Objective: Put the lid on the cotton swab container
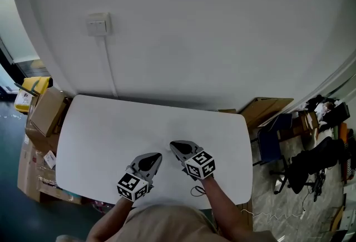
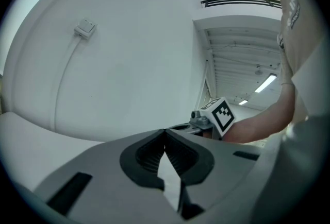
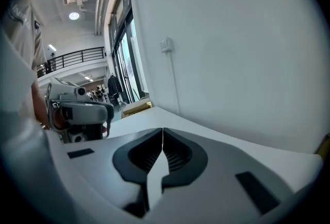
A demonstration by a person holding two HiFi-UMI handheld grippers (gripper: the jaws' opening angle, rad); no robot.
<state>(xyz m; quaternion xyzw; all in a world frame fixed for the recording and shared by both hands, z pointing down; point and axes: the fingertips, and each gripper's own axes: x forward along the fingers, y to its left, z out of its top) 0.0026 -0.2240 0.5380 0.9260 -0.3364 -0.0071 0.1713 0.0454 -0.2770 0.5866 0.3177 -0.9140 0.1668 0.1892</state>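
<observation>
No cotton swab container and no lid show in any view. In the head view the white table holds only my two grippers, side by side near its front edge. My left gripper is shut with nothing between its jaws; in its own view the tips meet, and the right gripper's marker cube shows beyond them. My right gripper is shut too, its tips closed on nothing, with the left gripper in sight at the left.
A white wall stands behind the table, with a switch box and a cable running down from it. Cardboard boxes sit on the floor at the left. A blue chair and dark clutter stand at the right.
</observation>
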